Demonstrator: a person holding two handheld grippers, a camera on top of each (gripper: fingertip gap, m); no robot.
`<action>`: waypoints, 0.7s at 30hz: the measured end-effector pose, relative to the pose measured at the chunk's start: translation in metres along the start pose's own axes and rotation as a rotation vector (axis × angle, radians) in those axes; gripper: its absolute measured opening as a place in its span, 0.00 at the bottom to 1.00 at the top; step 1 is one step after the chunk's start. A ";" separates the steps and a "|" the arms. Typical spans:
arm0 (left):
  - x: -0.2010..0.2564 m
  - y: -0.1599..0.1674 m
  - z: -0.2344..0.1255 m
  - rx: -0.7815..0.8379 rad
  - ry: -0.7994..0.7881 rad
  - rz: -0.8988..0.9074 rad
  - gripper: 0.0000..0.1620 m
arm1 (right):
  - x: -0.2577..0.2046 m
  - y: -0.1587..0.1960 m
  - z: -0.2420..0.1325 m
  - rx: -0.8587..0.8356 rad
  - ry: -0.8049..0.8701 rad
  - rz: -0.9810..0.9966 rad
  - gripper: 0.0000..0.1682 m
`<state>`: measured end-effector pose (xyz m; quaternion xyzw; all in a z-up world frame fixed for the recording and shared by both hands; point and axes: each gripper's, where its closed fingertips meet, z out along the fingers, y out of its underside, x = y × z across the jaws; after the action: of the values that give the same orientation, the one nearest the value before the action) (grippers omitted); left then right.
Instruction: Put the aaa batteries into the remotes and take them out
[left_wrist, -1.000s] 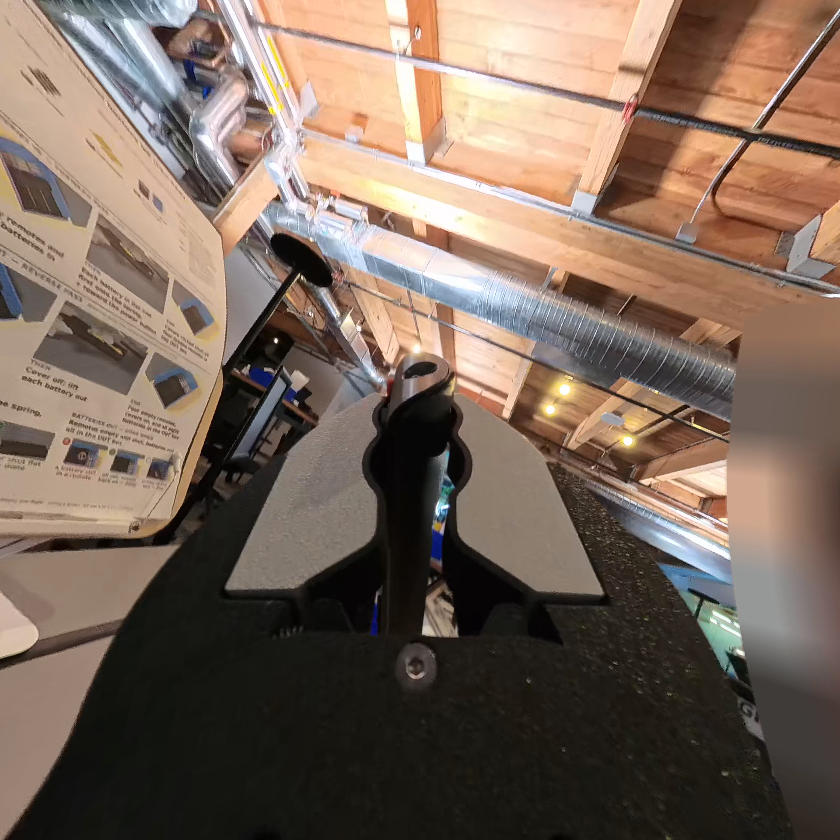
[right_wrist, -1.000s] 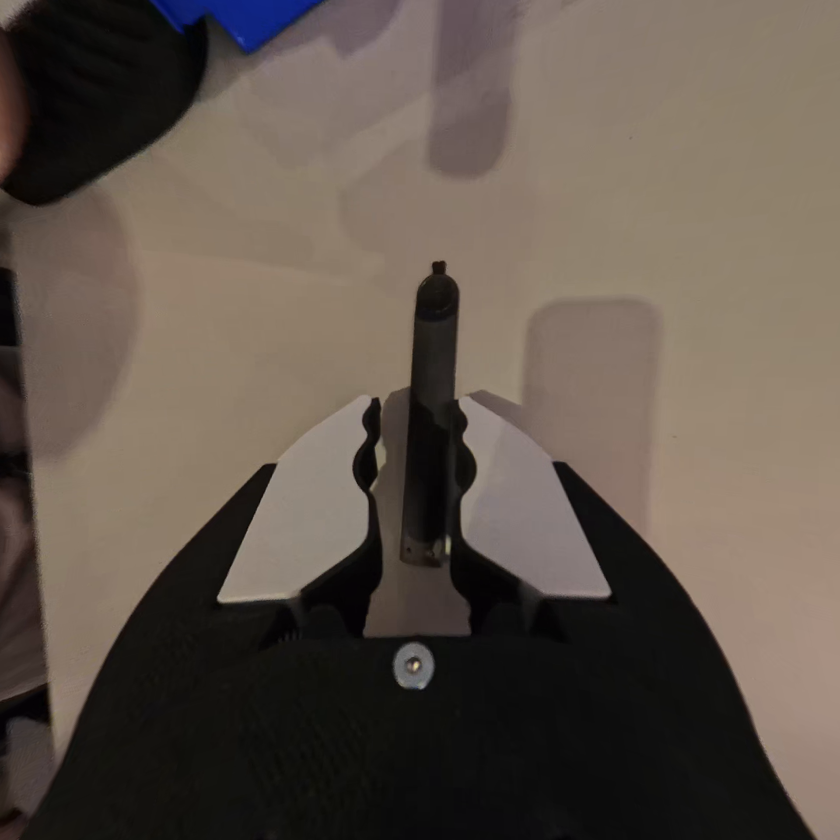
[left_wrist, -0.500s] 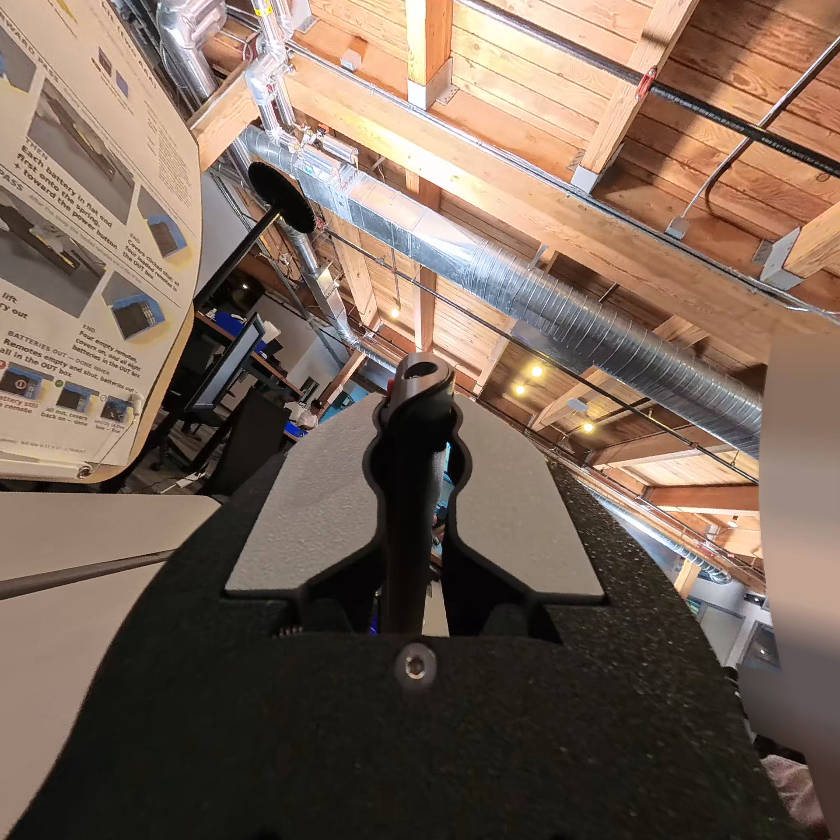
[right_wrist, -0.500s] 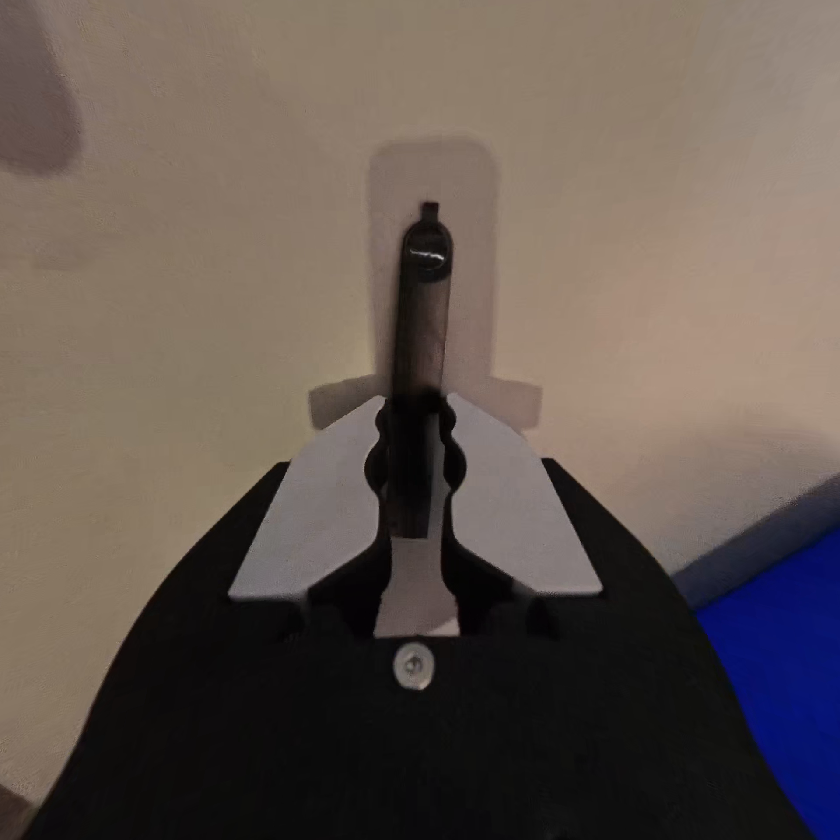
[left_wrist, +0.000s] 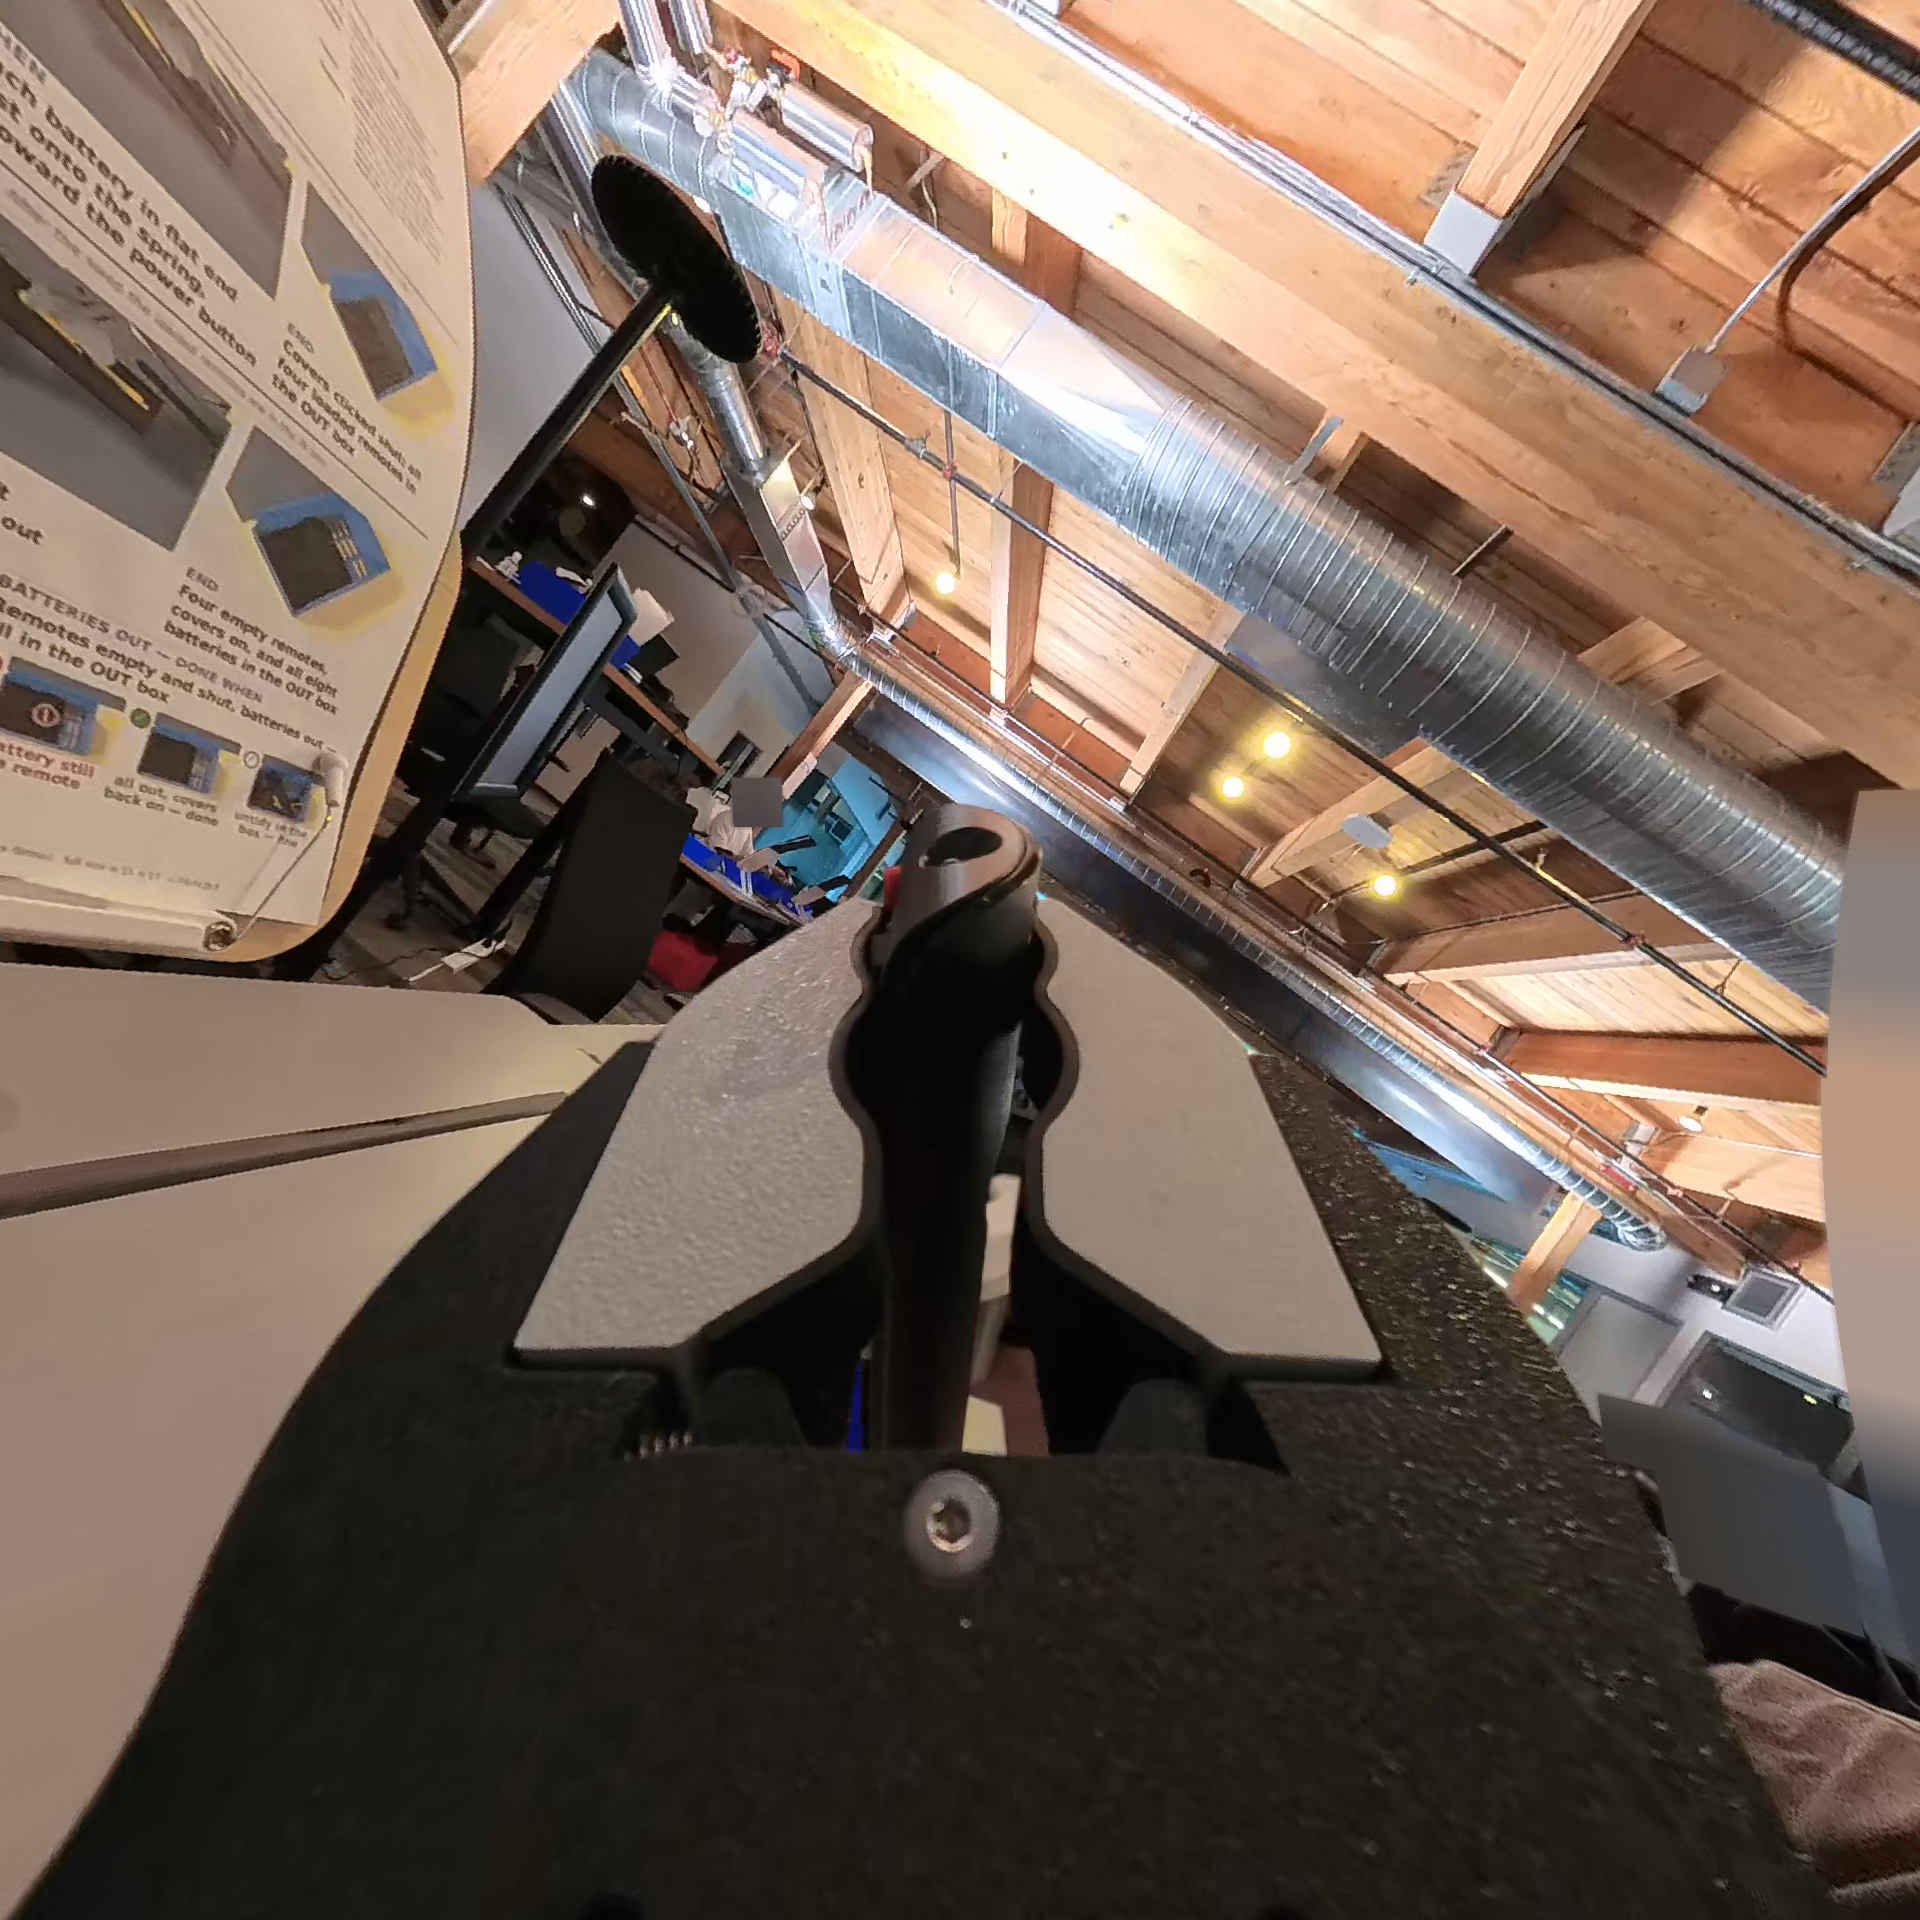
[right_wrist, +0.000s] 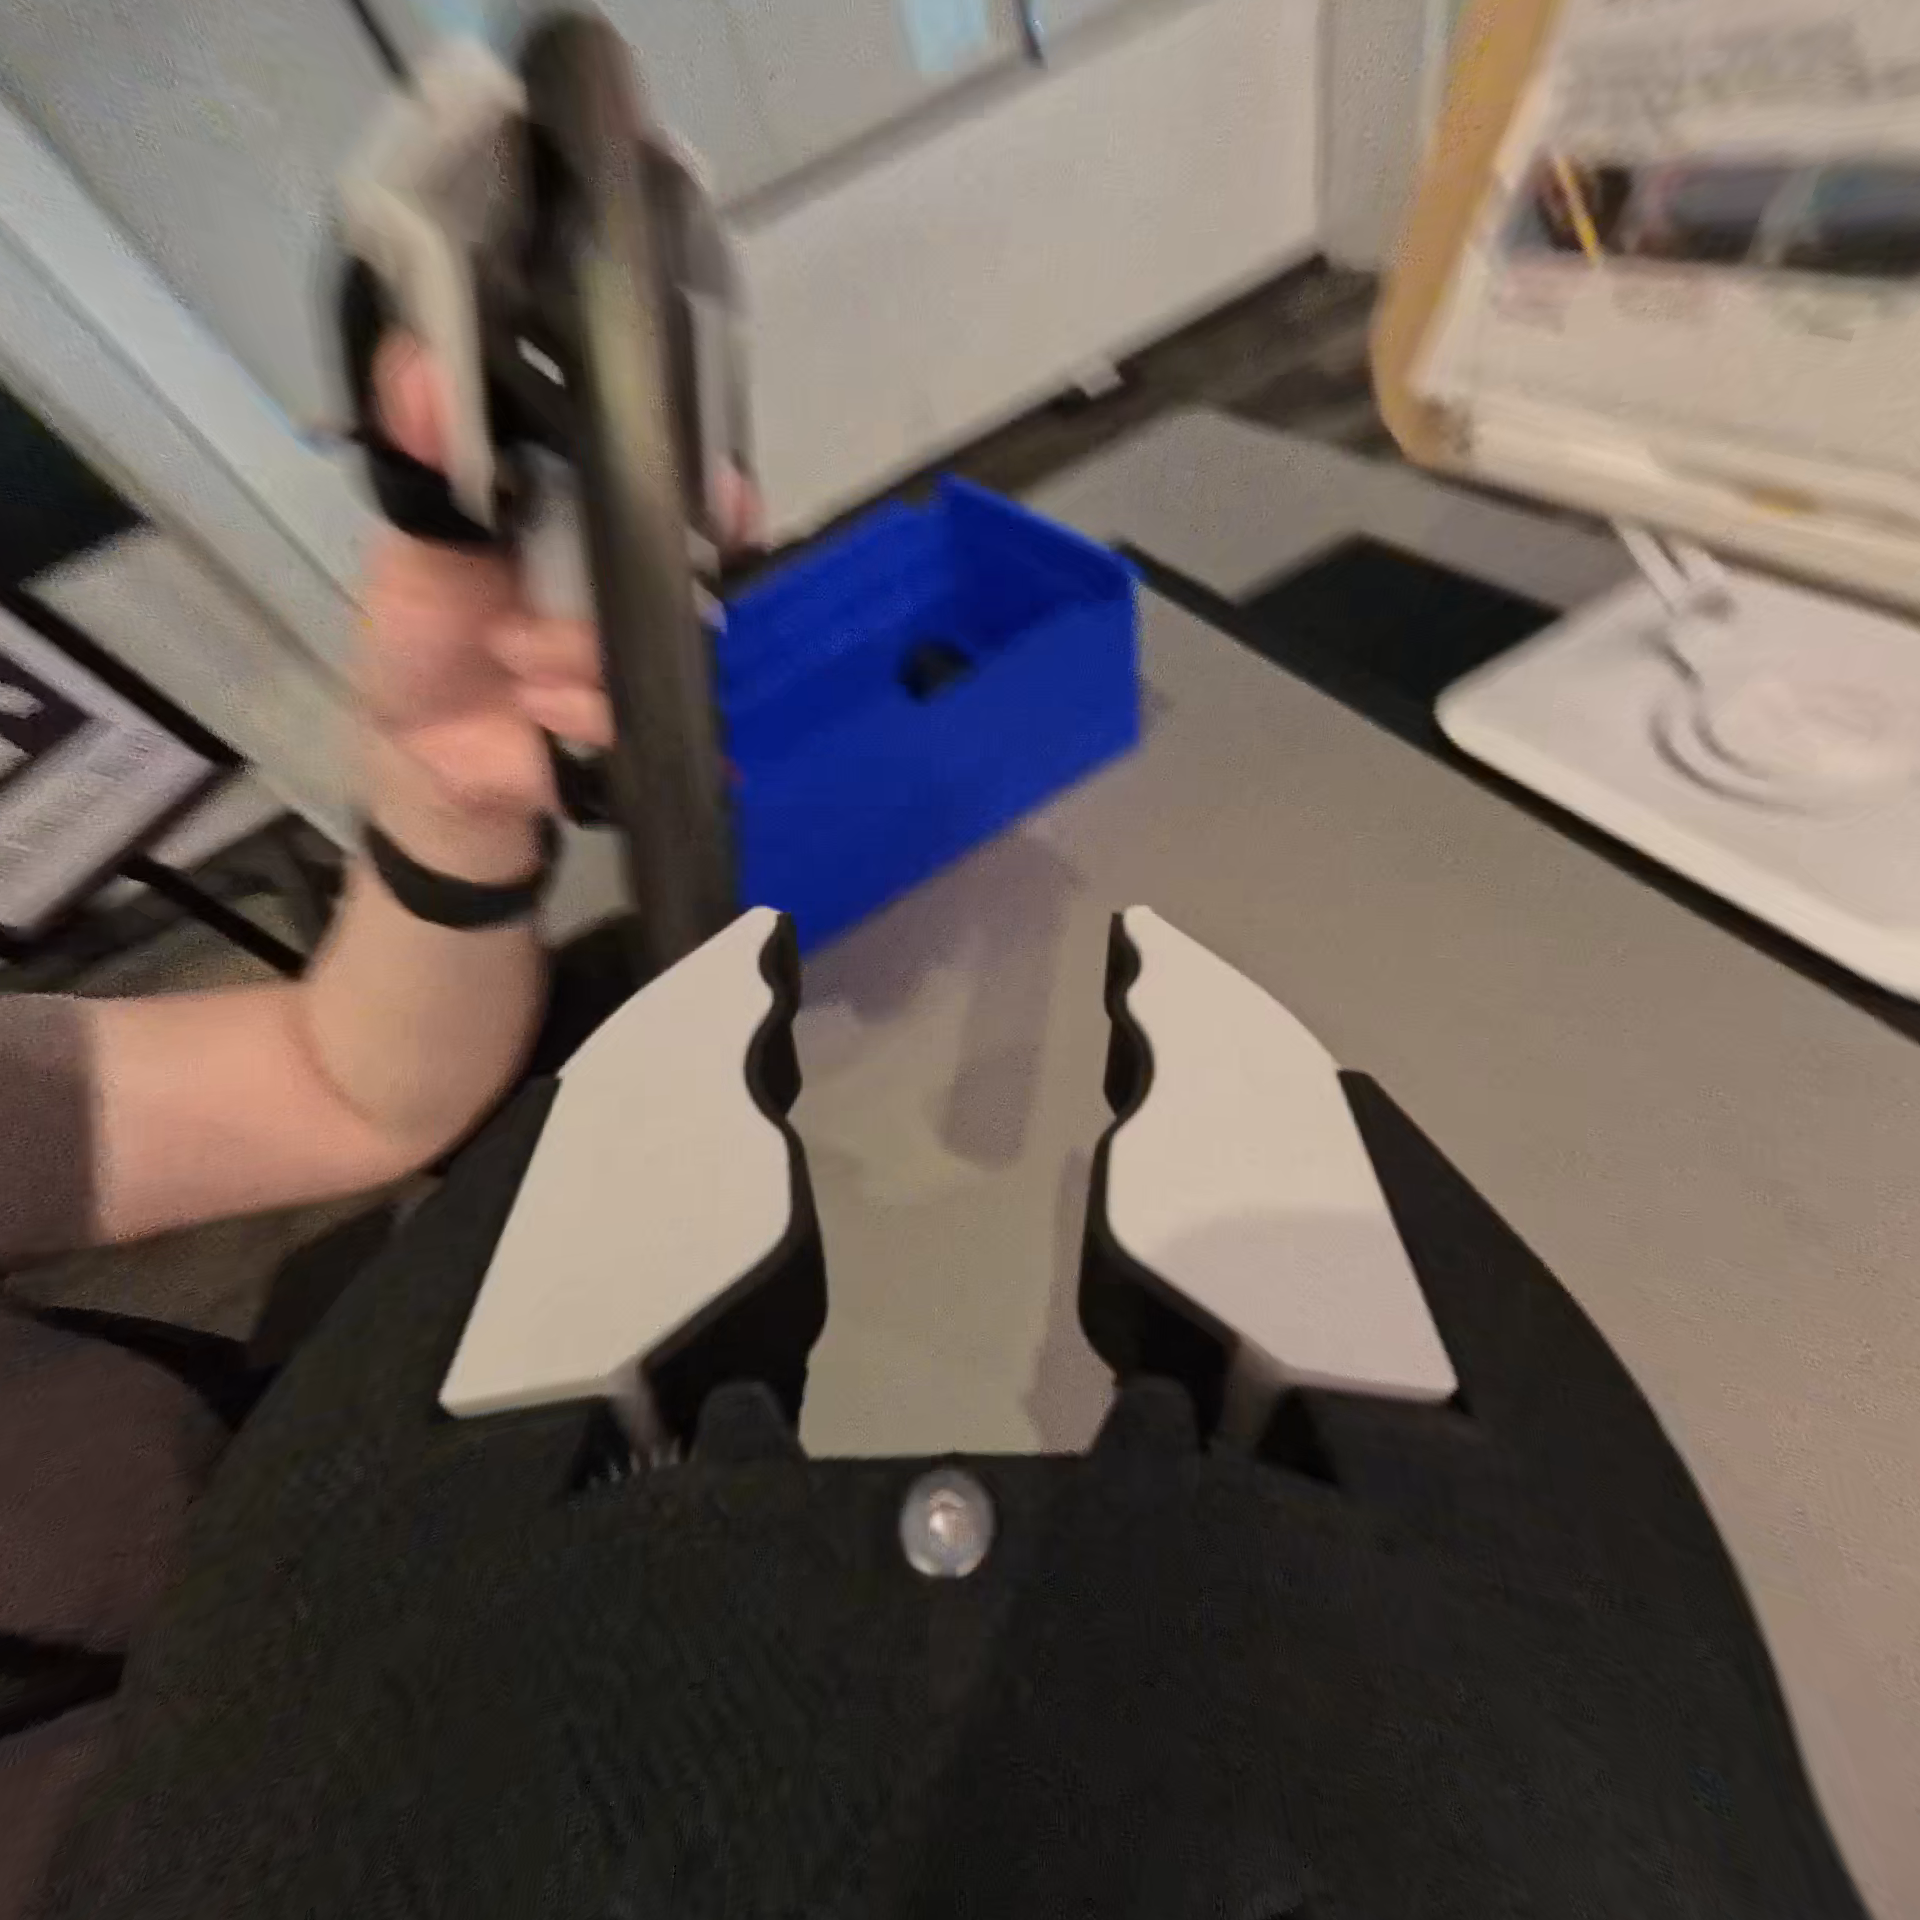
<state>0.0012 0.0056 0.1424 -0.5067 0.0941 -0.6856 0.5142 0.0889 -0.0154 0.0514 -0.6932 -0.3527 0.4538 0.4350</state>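
Left wrist view: the left gripper (left_wrist: 951, 997) is tilted up toward a timber ceiling and a silver duct (left_wrist: 1351, 540), and is clenched on a slim black remote (left_wrist: 945, 1091) that runs edge-on between the fingers, its rounded end poking past the tips. An instruction poster (left_wrist: 208, 416) with photos and printed text is seen at left on a board, above the grey table (left_wrist: 208, 1299); the writing is legible but is not reproduced here. No brand mark is made out on the remote or gripper. Right wrist view, heavily motion-blurred: the right gripper (right_wrist: 945, 1039) is released, jaws spread, nothing held between them, only tabletop seen through the gap. The same remote is seen upright at left, held by the other gripper in a person's hand (right_wrist: 468, 675). A blue bin (right_wrist: 935, 707) sits on the table just behind it, with one small dark item inside, too blurred to identify. A white stand base (right_wrist: 1714, 748) and the poster board are seen at right, text unreadable from blur. No loose batteries are visible in either view; whether the remote holds any cannot be told. Risks, as judgement: the remote is pinched on its thin edge only, so it could be twisted or slipped out if the cover is pushed by the free gripper; the fast swing suggested by the blur could cause a misaligned approach.
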 end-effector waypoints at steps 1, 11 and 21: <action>-0.002 0.002 0.001 -0.010 -0.006 0.004 0.14 | -0.018 -0.012 0.004 0.068 -0.102 0.022 0.35; 0.001 0.018 0.010 -0.068 0.023 0.021 0.15 | -0.051 0.021 0.041 -0.052 -0.445 0.189 0.14; 0.009 0.030 0.005 -0.310 0.012 0.231 0.26 | -0.065 0.017 0.024 -0.001 -0.674 0.291 0.13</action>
<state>0.0237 -0.0129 0.1309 -0.5617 0.2591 -0.6022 0.5047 0.0458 -0.0721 0.0513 -0.5477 -0.3742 0.7137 0.2251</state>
